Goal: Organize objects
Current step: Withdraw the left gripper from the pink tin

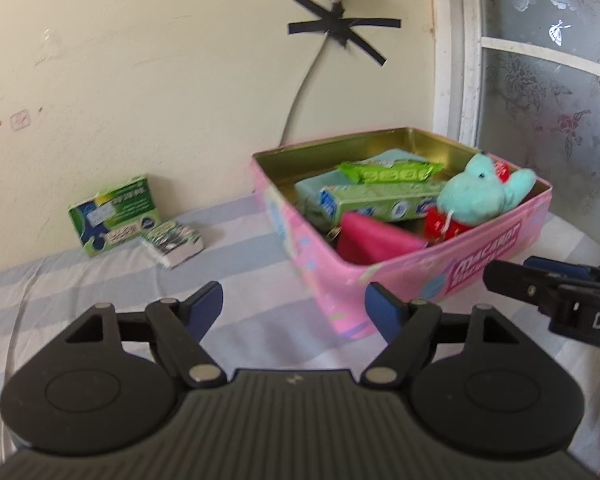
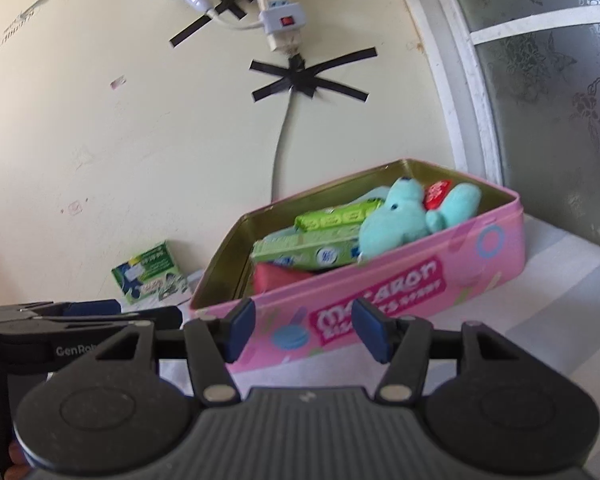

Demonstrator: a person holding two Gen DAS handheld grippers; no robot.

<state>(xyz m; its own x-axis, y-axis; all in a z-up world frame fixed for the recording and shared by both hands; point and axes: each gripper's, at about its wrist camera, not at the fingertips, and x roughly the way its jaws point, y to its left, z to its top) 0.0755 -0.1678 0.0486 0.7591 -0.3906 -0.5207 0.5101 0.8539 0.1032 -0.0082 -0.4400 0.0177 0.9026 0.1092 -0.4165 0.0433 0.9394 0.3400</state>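
Note:
A pink tin box (image 1: 412, 276) (image 2: 380, 300) stands open on the striped cloth by the wall. In it lie a teal plush toy (image 1: 480, 196) (image 2: 404, 216), a long green carton (image 1: 380, 202) (image 2: 304, 250), a green wrapper pack (image 1: 388, 171) (image 2: 336, 216), a pink cloth (image 1: 372, 240) and a red item (image 1: 444, 226). A green box (image 1: 112, 216) (image 2: 148, 272) and a small packet (image 1: 174, 242) lie left of the tin by the wall. My left gripper (image 1: 294, 308) is open and empty, in front of the tin's left corner. My right gripper (image 2: 304, 328) is open and empty, before the tin's front wall.
A grey cable (image 1: 300, 92) runs down the wall, fixed with black tape (image 1: 340, 32), from a power strip (image 2: 278, 8). A frosted window with a white frame (image 1: 468, 60) is to the right. The striped cloth (image 1: 100, 288) covers the surface.

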